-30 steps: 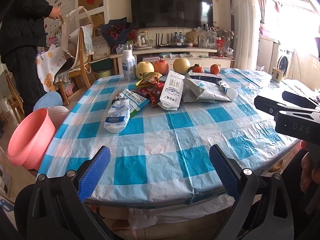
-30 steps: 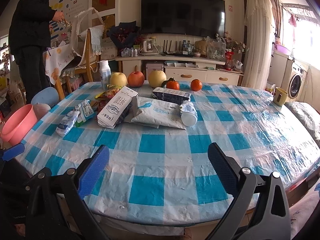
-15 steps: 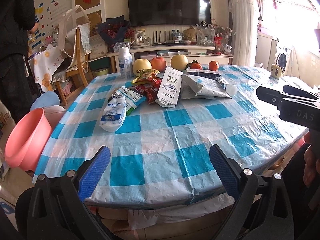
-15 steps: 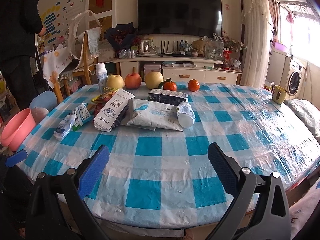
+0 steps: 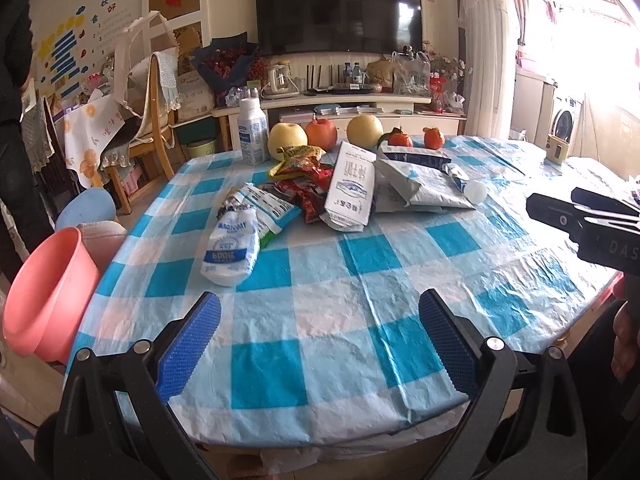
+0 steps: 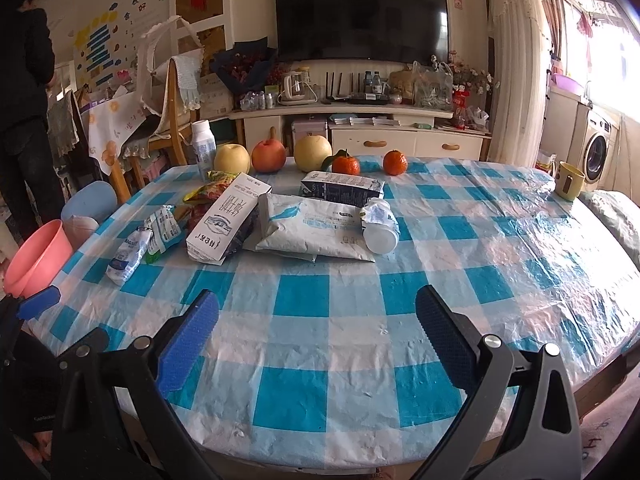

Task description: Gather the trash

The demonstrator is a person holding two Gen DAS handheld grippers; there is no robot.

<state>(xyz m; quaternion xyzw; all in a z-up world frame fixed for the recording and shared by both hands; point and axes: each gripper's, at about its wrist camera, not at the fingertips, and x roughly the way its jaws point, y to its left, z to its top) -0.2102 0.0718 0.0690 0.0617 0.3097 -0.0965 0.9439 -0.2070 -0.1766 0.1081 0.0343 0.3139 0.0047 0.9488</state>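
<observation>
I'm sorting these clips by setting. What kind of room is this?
Most likely a home living and dining room: a dining table under a checked cloth, a wall television above a low cabinet, and a washing machine by the window.

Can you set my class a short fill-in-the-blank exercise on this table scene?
1. Both the left gripper and the right gripper are ____.
2. The bin beside the table is coloured ____.
3. The number of tangerines is ____.
4. The white bottle stands ____.

Missing words: open; pink; two; upright
</observation>
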